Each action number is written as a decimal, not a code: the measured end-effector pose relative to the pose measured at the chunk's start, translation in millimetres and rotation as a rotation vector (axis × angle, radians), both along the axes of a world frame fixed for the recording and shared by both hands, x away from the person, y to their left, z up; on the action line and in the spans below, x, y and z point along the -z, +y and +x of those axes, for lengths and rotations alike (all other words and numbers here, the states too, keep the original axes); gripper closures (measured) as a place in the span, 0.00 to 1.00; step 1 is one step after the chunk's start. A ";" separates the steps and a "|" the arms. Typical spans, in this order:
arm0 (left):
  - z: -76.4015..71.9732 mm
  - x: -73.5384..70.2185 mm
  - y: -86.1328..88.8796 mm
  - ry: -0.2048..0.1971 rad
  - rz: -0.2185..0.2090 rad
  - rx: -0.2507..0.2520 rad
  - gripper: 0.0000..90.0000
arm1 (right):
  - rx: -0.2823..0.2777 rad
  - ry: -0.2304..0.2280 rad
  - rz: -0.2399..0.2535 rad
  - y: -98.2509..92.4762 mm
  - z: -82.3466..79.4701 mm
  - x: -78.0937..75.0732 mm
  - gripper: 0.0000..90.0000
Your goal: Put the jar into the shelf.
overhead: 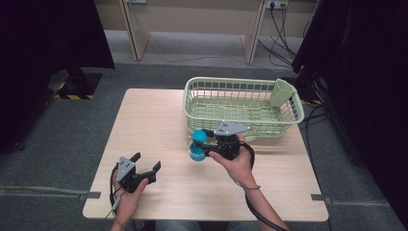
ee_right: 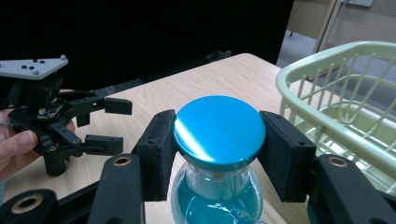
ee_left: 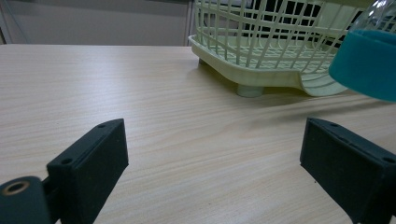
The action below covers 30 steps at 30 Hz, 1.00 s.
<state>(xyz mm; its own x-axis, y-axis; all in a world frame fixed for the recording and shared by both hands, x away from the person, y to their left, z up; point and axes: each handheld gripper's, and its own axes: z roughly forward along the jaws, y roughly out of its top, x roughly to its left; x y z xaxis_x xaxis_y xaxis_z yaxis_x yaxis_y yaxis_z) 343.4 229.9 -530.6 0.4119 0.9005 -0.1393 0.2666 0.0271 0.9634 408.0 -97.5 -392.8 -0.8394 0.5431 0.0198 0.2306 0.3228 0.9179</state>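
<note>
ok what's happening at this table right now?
A person holds a set of tongs in each hand. The right tongs are shut on the blue lid of a clear bottle, held beside the pale green basket, which has a cup in its corner. The left tongs are open with nothing between them, over the wooden table.
</note>
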 end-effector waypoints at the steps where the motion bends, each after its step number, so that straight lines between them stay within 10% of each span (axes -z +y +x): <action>1: 0.0 0.0 0.0 0.000 0.000 0.000 0.08 | 0.000 0.000 0.000 0.0 0.0 0.0 0.54; 30: -0.1 0.0 -0.3 0.000 0.000 -0.001 0.08 | 0.083 -0.095 0.044 -35.7 1.4 -53.2 0.54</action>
<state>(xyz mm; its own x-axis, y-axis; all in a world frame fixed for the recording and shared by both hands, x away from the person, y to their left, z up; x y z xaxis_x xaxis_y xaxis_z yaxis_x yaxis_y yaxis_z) 343.3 229.6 -530.6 0.4111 0.9010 -0.1387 0.2662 0.0269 0.9635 409.4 -133.1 -339.6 -0.7909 0.6110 -0.0326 0.1658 0.2653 0.9498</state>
